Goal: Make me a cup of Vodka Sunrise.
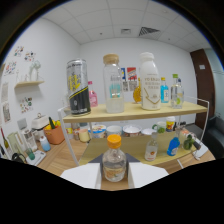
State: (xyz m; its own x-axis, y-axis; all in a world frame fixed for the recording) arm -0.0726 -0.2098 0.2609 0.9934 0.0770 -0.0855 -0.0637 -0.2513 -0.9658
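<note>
A small clear bottle [114, 162] with an orange cap and pale orange liquid at its base stands upright between my gripper's [115, 174] two white fingers [82, 176]. Both fingers touch its sides, so the gripper is shut on it. The bottle's bottom is hidden. Beyond it stands a two-level wooden rack [132, 112]. On the top shelf are a black and silver can [78, 88], a clear bottle with a tan cap [114, 85] and a white bottle [150, 82].
Smaller pink [92, 95], blue [164, 90] and green-capped [176, 93] bottles stand behind on the top shelf. The lower shelf holds jars and cups [102, 132], a small clear bottle [152, 148] and a blue object [173, 145]. An orange pot [54, 134] sits left of the rack.
</note>
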